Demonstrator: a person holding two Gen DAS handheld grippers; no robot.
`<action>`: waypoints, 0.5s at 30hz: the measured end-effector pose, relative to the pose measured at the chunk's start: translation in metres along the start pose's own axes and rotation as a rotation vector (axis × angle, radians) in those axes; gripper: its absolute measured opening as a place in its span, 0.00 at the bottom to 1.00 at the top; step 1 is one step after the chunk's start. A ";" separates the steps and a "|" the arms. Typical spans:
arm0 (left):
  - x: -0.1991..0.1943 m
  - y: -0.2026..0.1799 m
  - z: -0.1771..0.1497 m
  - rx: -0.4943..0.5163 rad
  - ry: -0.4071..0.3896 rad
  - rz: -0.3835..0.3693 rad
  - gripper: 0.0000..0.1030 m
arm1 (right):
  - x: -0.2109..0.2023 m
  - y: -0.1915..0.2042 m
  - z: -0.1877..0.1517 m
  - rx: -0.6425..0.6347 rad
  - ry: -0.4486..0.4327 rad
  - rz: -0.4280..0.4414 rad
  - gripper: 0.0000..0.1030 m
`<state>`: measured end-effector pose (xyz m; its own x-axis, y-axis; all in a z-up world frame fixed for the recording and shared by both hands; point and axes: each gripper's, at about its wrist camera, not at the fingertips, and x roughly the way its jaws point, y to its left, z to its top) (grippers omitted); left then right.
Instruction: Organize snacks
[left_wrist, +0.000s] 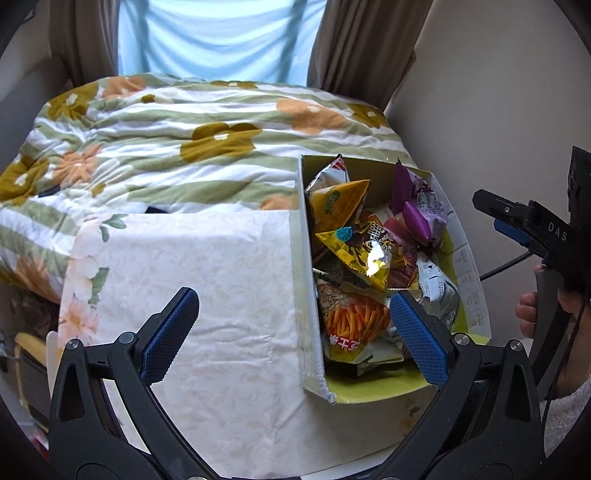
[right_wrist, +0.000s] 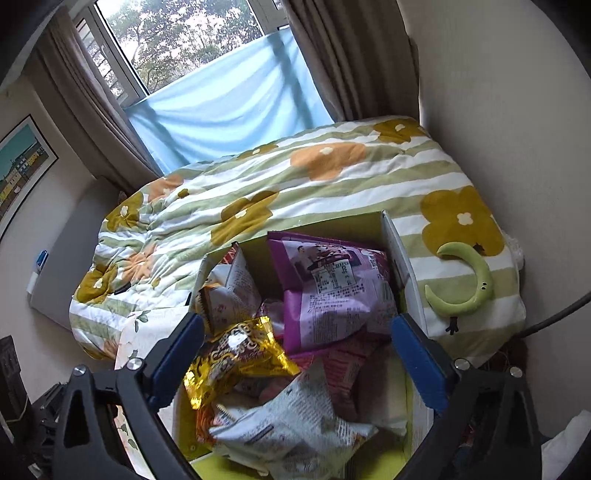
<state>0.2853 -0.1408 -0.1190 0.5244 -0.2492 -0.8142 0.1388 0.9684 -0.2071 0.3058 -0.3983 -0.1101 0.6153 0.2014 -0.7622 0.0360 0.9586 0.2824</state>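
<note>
Bedding comes first: a quilt (right_wrist: 332, 177) striped green and white with ochre and orange flowers covers the bed under the curtained window (right_wrist: 177, 44). At the near end of it lies a pale cloth (left_wrist: 207, 280) printed with faint leaves, and on the cloth's right part stands an open cardboard box (left_wrist: 306, 280) with a lime-green inner flap. Snacks fill the box in a loose heap: a purple packet (right_wrist: 332, 291) leaning against the far wall, a white printed bag (right_wrist: 295, 421) nearest the right camera, a packet showing orange sticks (left_wrist: 354, 317) at the near left corner, and a gold foil packet (right_wrist: 236, 362) on top in the middle. Beside the box, on the quilt, lies a green crescent-shaped soft toy (right_wrist: 469, 284), apart from the cardboard. The left gripper (left_wrist: 293, 332) hangs above the box's left wall, blue pads spread wide, holding nothing. The right gripper (right_wrist: 295, 358) hovers over the heap, also spread wide with nothing between its pads; whether its left pad touches the gold packet is hard to judge from this angle.
</note>
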 end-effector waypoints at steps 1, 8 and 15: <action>-0.009 0.002 -0.002 0.007 -0.010 0.008 1.00 | -0.011 0.007 -0.004 -0.008 -0.015 -0.004 0.98; -0.091 0.023 -0.023 0.066 -0.155 0.086 1.00 | -0.079 0.063 -0.047 -0.109 -0.118 -0.061 0.98; -0.169 0.048 -0.061 0.092 -0.305 0.168 1.00 | -0.127 0.115 -0.107 -0.183 -0.173 -0.136 0.98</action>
<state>0.1517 -0.0523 -0.0240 0.7710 -0.0900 -0.6305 0.0971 0.9950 -0.0234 0.1475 -0.2925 -0.0434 0.7403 0.0463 -0.6707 -0.0060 0.9980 0.0623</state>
